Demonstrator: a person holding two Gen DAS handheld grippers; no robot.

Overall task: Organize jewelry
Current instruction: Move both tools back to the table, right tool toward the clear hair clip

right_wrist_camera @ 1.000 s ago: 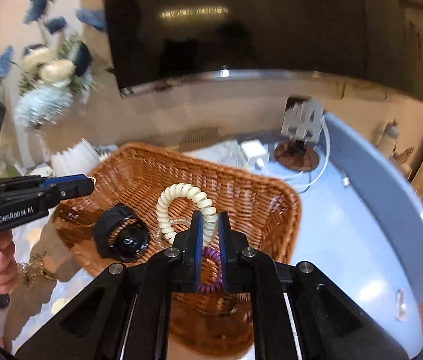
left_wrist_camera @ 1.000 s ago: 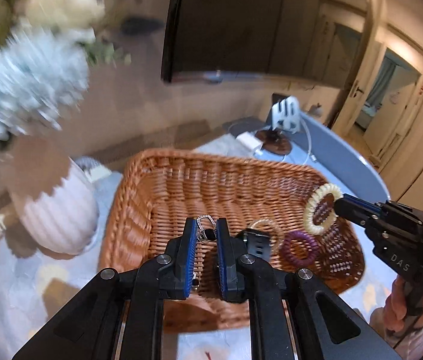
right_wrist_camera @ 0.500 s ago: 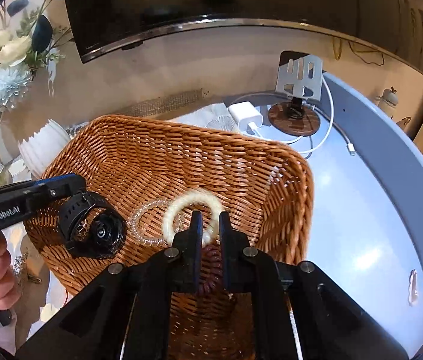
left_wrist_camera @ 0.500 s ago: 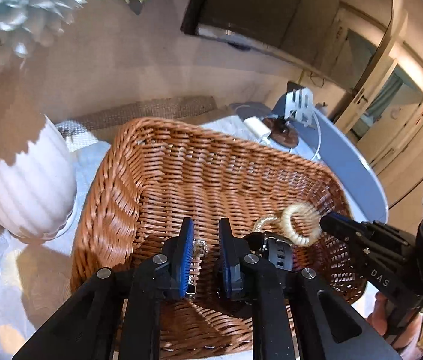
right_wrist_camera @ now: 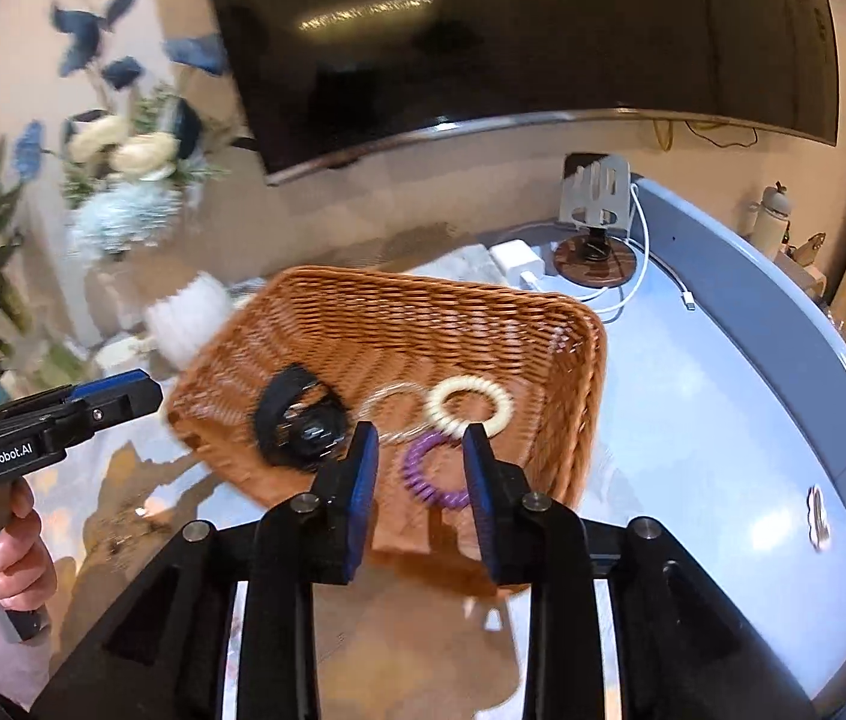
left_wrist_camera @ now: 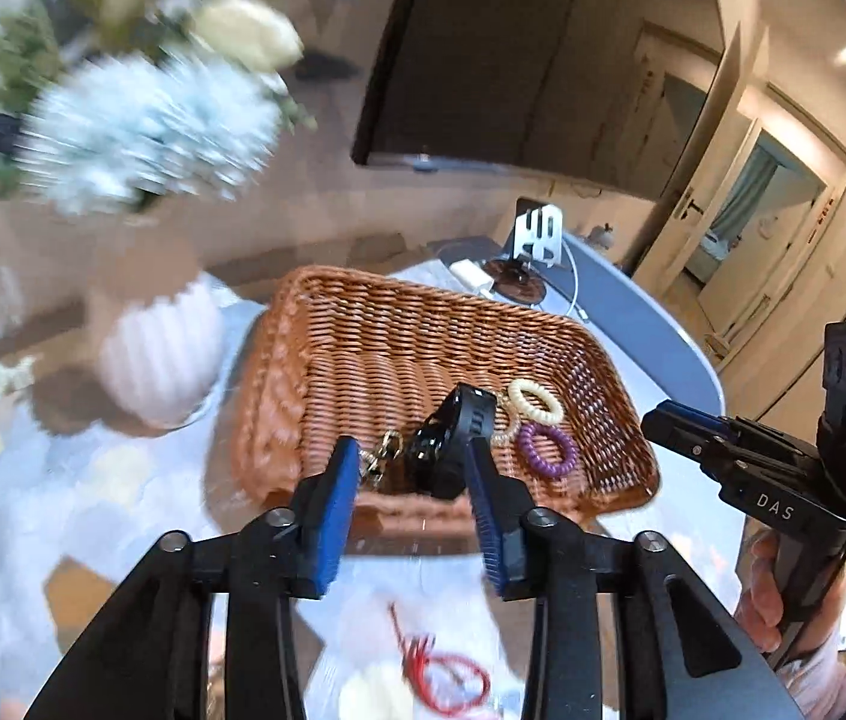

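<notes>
Big dark TV (right_wrist_camera: 513,42) on the wall at the back. Blue-grey counter (right_wrist_camera: 723,396) under everything. Brown woven basket (left_wrist_camera: 399,354) in the middle of the counter, just beside a white ribbed vase (left_wrist_camera: 159,354) with white and blue flowers (right_wrist_camera: 123,180), blurred.

Left tongs (left_wrist_camera: 414,480) wide apart, holding nothing, hanging over the near rim of the basket. "GenRobot.AI" in white letters on their side, seen from the right camera. Right tongs (right_wrist_camera: 417,468) wide apart too, holding nothing, also over the near rim. "DAS" in white letters on their side, seen from the left camera, with a small green light higher up on the handle.

White metal stand (right_wrist_camera: 597,192) on a round wooden base behind the basket, with a white charger (right_wrist_camera: 516,258) and a white cable (right_wrist_camera: 645,276) beside it.

All inside the basket, near its front: black watch (left_wrist_camera: 453,438), tilted up on its edge in the left view. Cream coil tie (right_wrist_camera: 468,405) next to it. Clear coil ring (right_wrist_camera: 393,402) between the watch and the cream one. Purple coil tie (left_wrist_camera: 546,450) just in front of the cream one. Small gold clasp (left_wrist_camera: 384,453) by the watch, at the left tongs' blue pad.

Red string (left_wrist_camera: 441,669) on the counter in front of the basket, blurred.
</notes>
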